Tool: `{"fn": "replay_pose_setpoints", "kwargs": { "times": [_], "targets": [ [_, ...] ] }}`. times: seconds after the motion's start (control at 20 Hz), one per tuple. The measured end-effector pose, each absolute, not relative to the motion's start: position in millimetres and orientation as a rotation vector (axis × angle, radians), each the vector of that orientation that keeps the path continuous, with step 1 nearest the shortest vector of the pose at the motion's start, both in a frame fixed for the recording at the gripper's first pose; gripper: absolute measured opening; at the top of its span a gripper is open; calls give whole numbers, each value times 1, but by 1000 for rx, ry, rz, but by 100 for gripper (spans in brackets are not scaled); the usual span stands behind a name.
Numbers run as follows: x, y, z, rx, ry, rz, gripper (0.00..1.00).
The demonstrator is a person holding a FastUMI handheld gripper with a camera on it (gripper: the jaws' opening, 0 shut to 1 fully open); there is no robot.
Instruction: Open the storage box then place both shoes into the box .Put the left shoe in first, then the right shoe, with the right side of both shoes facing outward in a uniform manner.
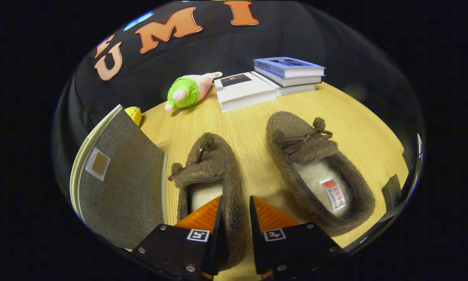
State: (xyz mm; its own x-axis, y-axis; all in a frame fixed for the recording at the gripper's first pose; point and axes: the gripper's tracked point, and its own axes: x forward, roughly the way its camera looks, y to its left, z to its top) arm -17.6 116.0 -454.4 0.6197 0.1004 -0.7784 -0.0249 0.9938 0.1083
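**Fingers astride the left shoe's side wall**

The wooden table [234,121] carries everything, and the left shoe [212,171] serves as the landmark. To that shoe's left stands the storage box lid [120,187], a flat panel of grey woven fabric with a pale edge and a small square patch, raised at a slant; the box looks open already. To the shoe's right, a little apart, lies the right shoe [316,171], its toe also pointing away from the gripper. Both are brown, fuzzy slippers with cream fleece lining and a small bow at the toe. Beyond the shoes lie stacked books [269,82], and beside those a green-and-pink plush toy [187,91].

The gripper [236,212] sits over the left shoe's heel end. Its jaws are narrowly parted, one finger inside the opening and one outside, with the shoe's right wall between them; I cannot tell whether both press on it. The shoe's long axis runs straight ahead along the fingers, so closing would likely pinch across the soft, yielding wall.
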Motion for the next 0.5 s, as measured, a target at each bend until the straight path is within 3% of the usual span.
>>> {"fn": "replay_pose_setpoints", "kwargs": {
  "times": [0.05,0.1,0.15,0.5],
  "targets": [
    [-16,116,-454,92,898,53,28],
    [-15,112,-451,90,889,30,13],
    [-13,114,-448,108,885,26,6],
    [-14,109,-405,163,842,-29,2]
  ]
}}
